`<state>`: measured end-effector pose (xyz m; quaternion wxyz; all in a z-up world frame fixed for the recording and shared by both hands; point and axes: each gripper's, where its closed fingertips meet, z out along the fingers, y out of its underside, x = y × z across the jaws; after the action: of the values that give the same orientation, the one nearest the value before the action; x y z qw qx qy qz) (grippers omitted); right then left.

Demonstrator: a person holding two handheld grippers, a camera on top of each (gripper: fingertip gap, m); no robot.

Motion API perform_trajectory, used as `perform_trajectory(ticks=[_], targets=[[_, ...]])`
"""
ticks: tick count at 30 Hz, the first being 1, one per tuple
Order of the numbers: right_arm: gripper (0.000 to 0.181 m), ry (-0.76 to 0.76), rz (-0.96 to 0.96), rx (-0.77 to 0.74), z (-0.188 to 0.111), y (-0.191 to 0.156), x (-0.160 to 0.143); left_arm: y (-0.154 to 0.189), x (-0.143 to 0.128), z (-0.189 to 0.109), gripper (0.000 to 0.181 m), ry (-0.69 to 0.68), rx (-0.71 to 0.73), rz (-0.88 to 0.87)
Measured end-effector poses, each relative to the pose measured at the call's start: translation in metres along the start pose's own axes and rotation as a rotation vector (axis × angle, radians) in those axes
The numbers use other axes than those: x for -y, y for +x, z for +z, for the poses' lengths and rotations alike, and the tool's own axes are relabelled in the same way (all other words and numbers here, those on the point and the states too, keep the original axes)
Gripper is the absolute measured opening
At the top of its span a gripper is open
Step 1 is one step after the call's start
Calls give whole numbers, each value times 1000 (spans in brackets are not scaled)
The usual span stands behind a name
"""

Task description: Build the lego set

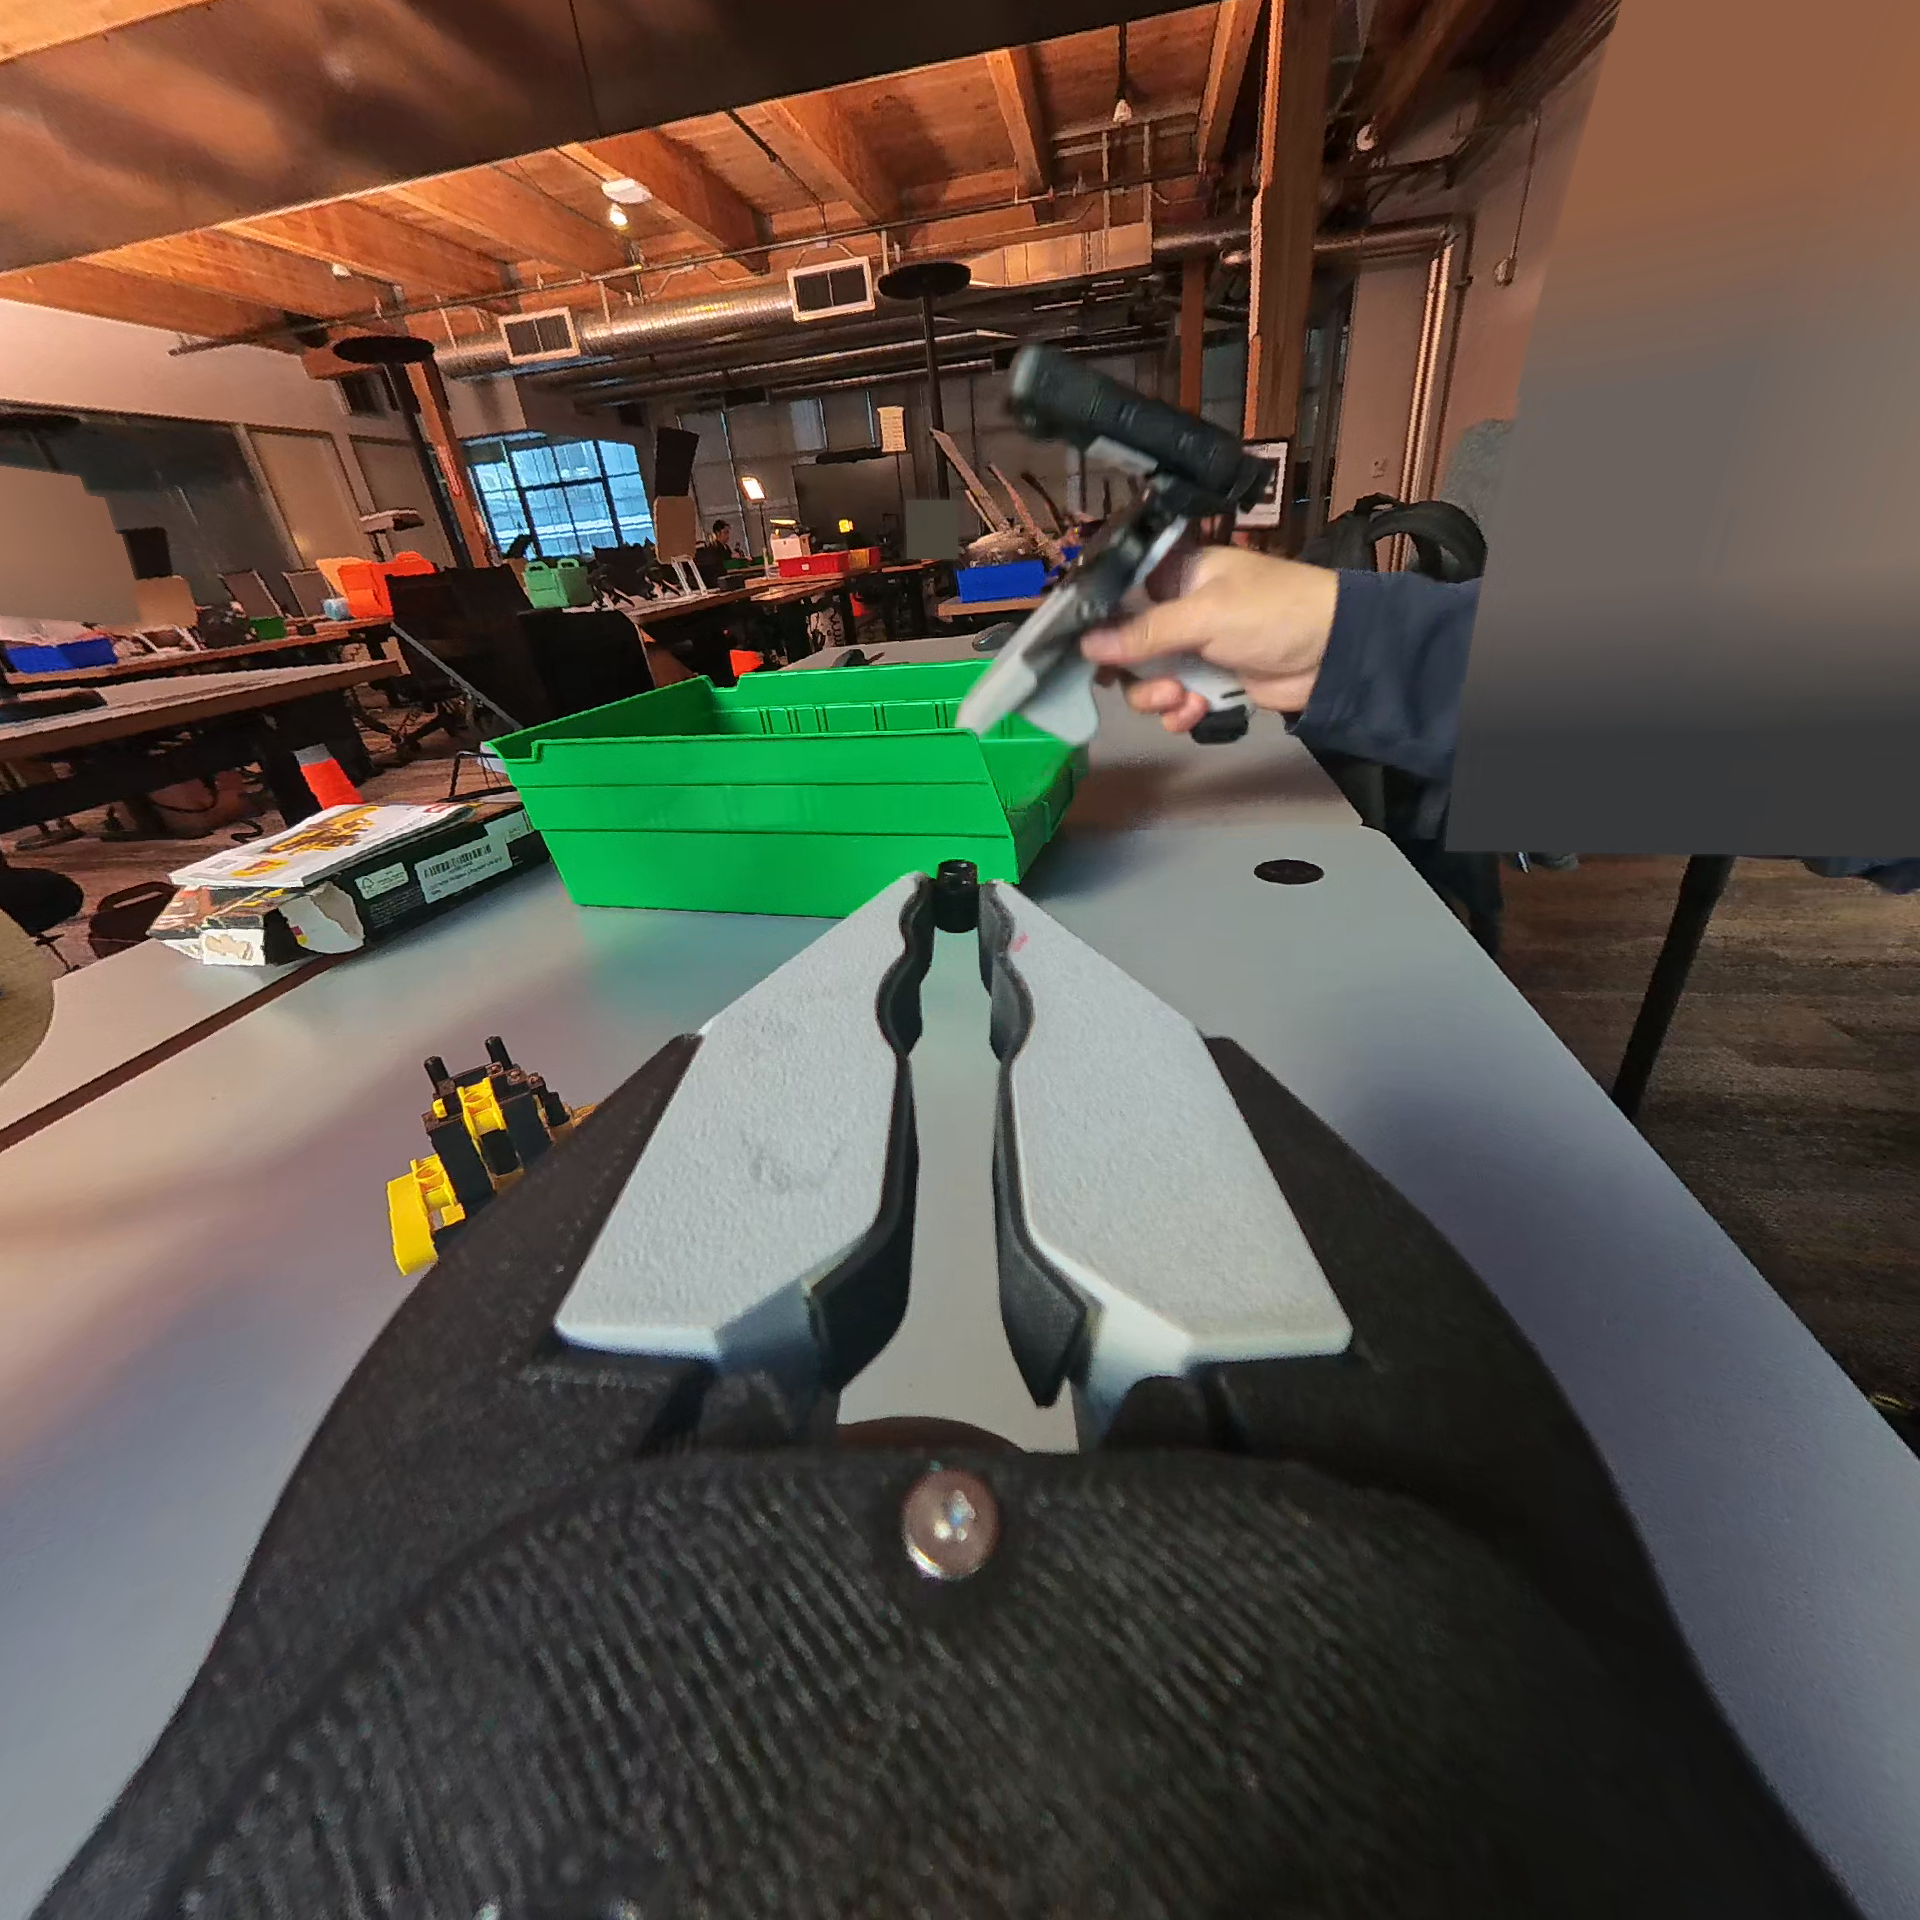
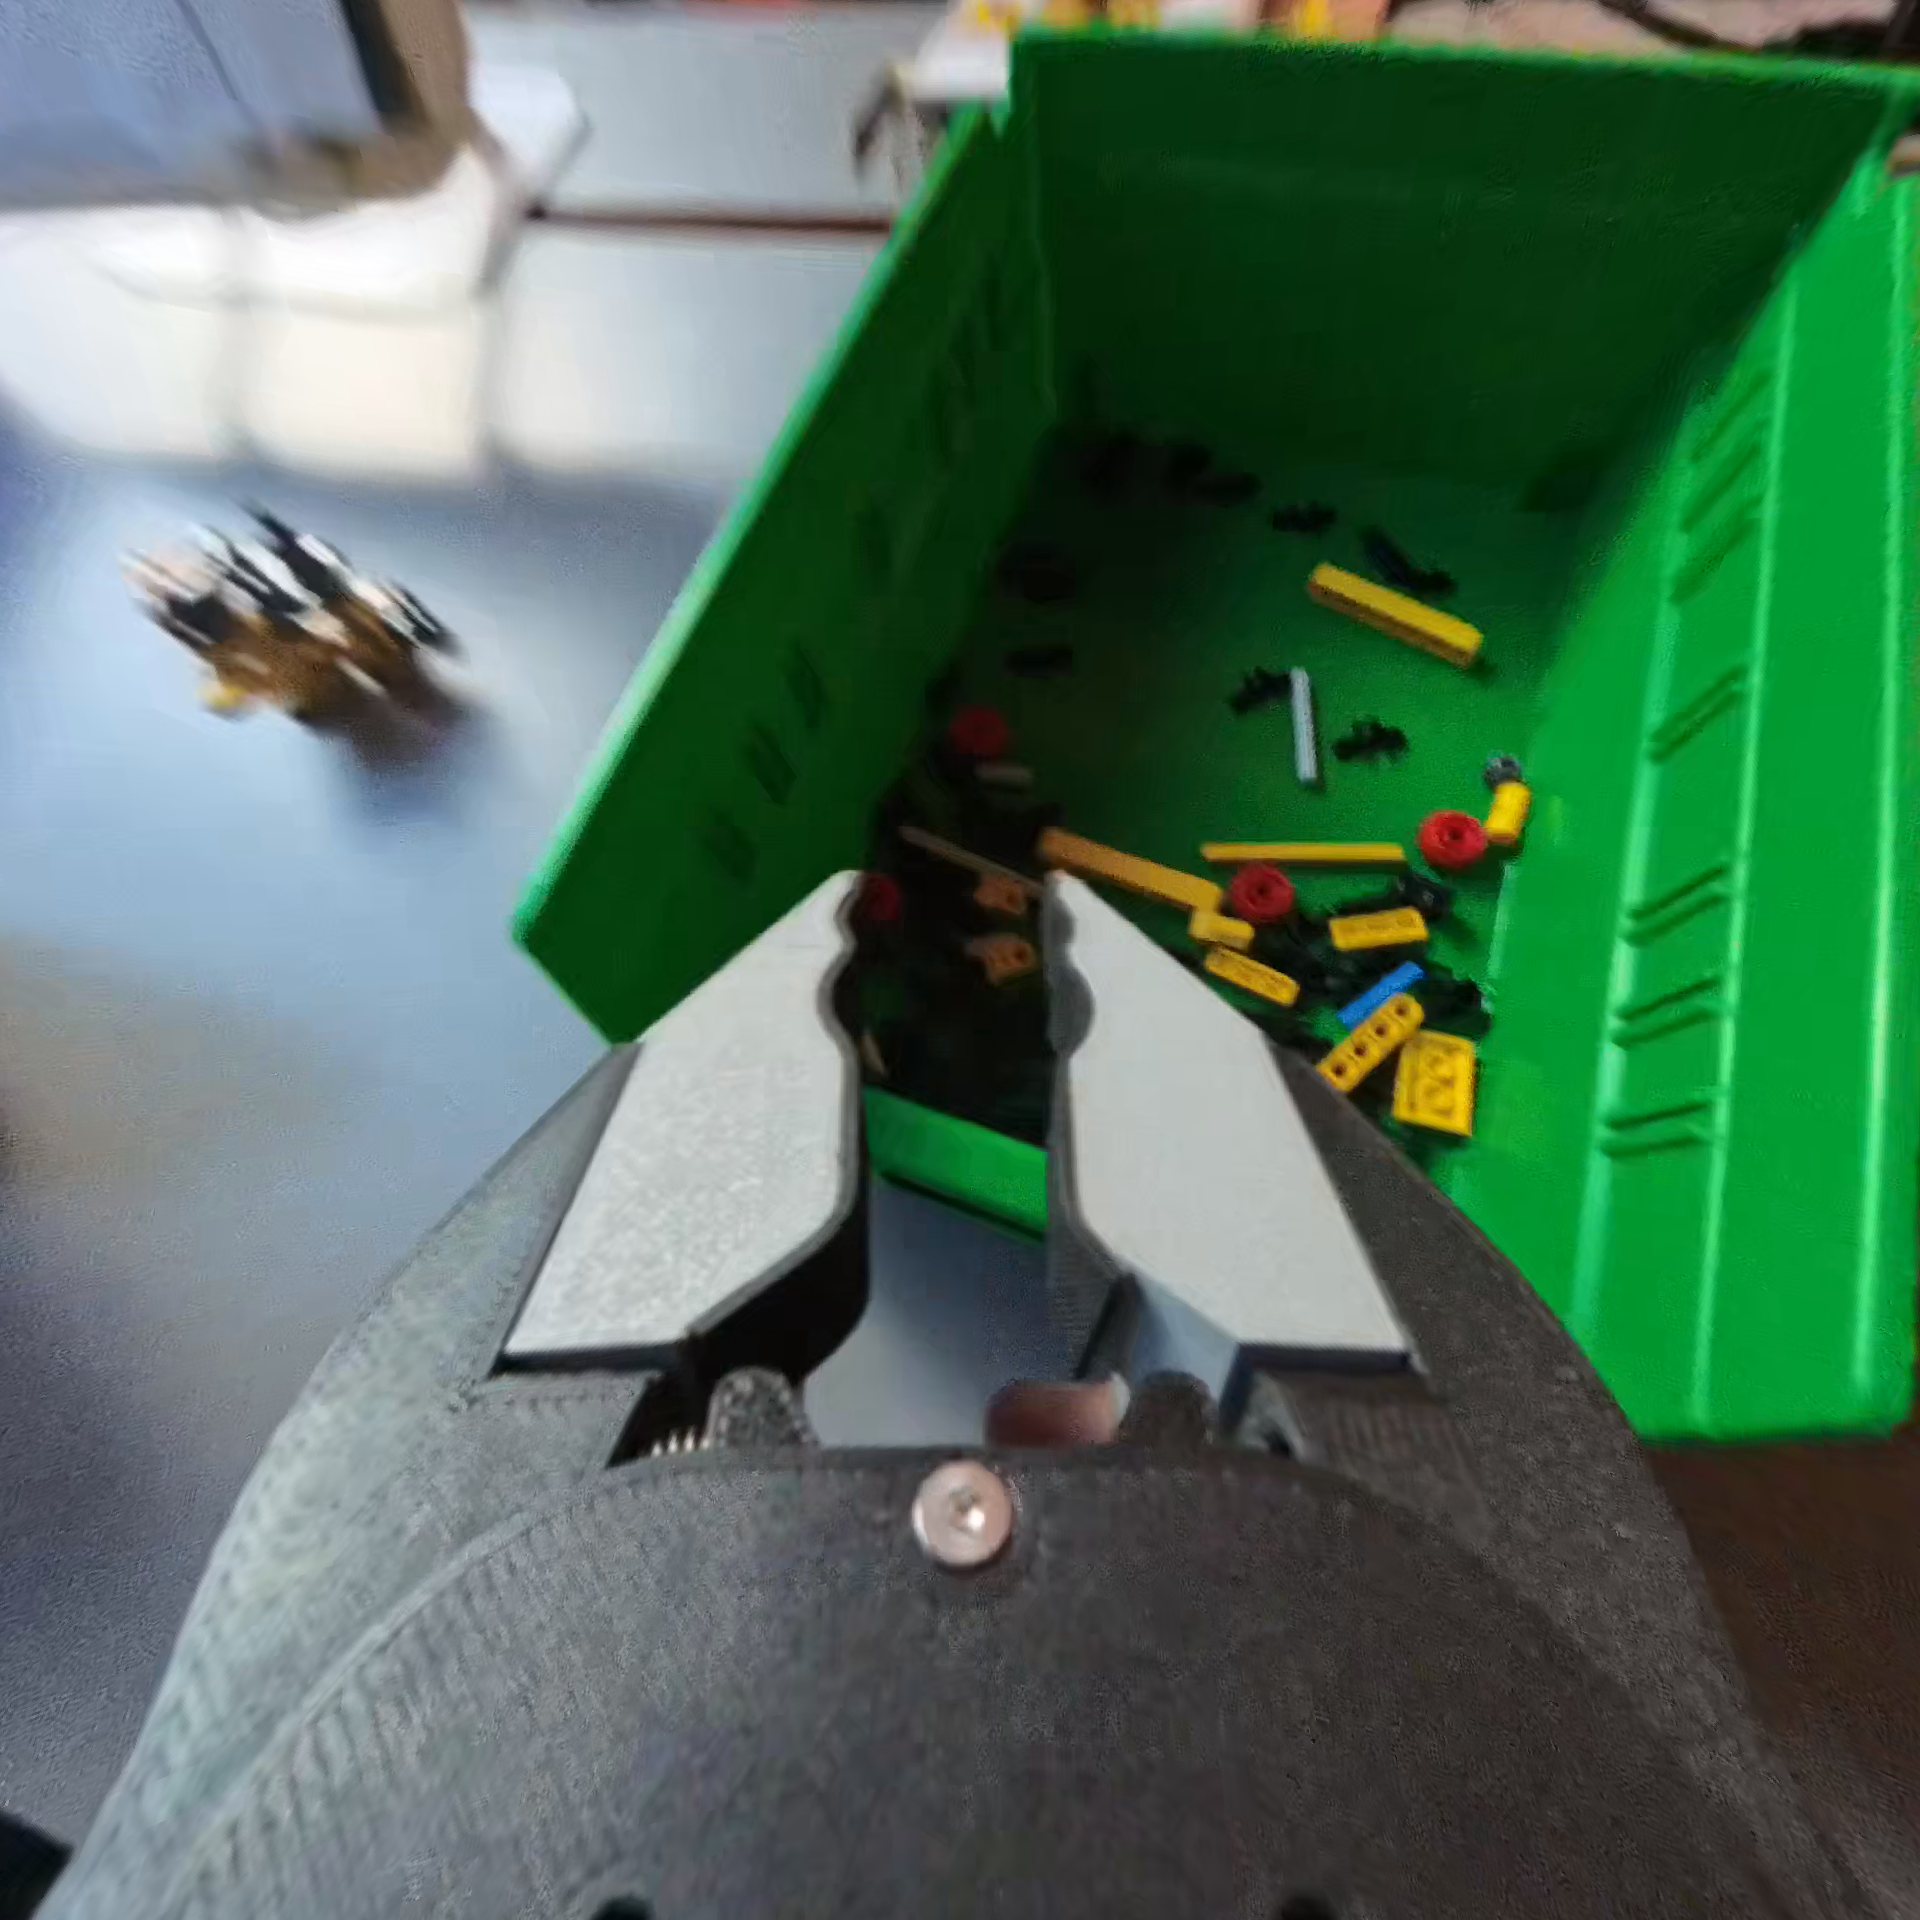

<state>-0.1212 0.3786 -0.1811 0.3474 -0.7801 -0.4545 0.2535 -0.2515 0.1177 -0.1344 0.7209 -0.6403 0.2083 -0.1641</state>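
My left gripper [image 1: 957,902] is shut on a small black lego pin [image 1: 957,896] and holds it above the grey table. A half-built yellow and black lego model [image 1: 473,1143] stands on the table to the left of it; it shows blurred in the right wrist view [image 2: 291,623]. My right gripper [image 2: 951,904] is open and empty, over the near end of the green bin [image 2: 1351,312]. Loose yellow, red, black and blue lego pieces [image 2: 1351,935] lie on the bin floor. The right gripper also shows in the left wrist view [image 1: 1023,696], held by a hand above the bin [image 1: 769,800].
A torn lego box with a booklet [image 1: 343,873] lies on the table left of the bin. The grey table [image 1: 1299,1039] has a round cable hole [image 1: 1287,871] and its edge runs along the right. A person's dark sleeve [image 1: 1382,675] is at the right.
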Motion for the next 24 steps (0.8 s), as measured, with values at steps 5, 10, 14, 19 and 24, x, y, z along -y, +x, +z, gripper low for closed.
perform_trajectory(ticks=[5,10,14,19,24], targets=[[47,192,66,435,-31,-100,35,4,4,-1,5,30,-9,62],[37,-55,152,1121,-49,-265,-5,20,13,-1,5,84,21,328],[33,-104,155,1290,-45,-305,-17,40,17,-2,5,117,-21,452],[14,-93,198,1361,-45,-313,-12,43,11,0,5,119,-44,502],[6,-91,195,1330,-42,-315,-14,39,3,1,5,79,-26,579]])
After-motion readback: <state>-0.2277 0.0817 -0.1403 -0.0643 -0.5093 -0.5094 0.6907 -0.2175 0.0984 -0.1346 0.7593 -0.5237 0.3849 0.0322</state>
